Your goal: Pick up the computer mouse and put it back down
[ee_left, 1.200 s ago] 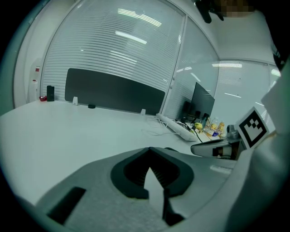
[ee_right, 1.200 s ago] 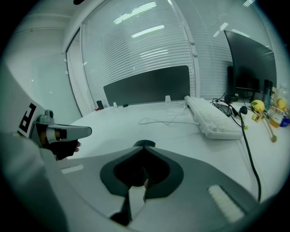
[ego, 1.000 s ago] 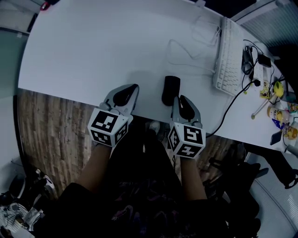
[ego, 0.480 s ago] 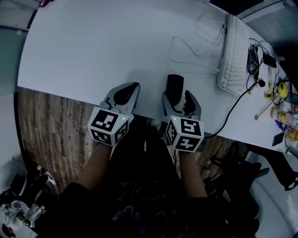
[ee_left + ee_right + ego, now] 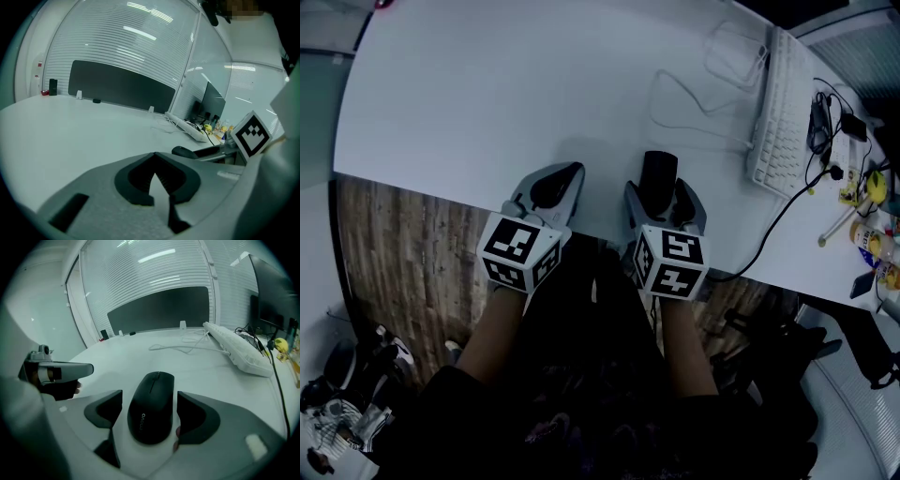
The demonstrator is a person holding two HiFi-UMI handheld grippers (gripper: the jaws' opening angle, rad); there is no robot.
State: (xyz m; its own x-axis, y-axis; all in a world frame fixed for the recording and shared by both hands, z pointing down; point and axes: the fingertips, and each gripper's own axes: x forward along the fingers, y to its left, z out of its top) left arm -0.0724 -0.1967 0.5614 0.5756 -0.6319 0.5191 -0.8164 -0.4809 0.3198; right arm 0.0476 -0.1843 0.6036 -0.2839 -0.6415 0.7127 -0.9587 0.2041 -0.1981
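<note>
Right gripper (image 5: 659, 192) low over the near edge of the white desk (image 5: 487, 94), its jaws opening to either side of the black computer mouse (image 5: 151, 408) – the mouse sits between the two dark pads, a sliver of bare desk showing on each flank, so nothing is pinched yet. The mouse lies flat on the tabletop with its nose pointing away from the person, towards the far side of the desk.

Just beside it, the left gripper (image 5: 155, 159) hangs over the same desk edge with its jaws pressed together and nothing between them; it looks to have no part in the job.

Farther out on the right, a white keyboard (image 5: 787, 112) lies at an angle, well apart from the mouse, with a clutter of dark cables and small yellow items beyond it. The wood-patterned floor (image 5: 403, 253) shows below the desk edge.

As it stands, the task appears to be at its very start – the claw is lined up around the mouse, but the mouse rests wholly on the desk. By the look of it, what is left is nearly everything: closing on the mouse's sides, lifting it clear, and setting it back down
</note>
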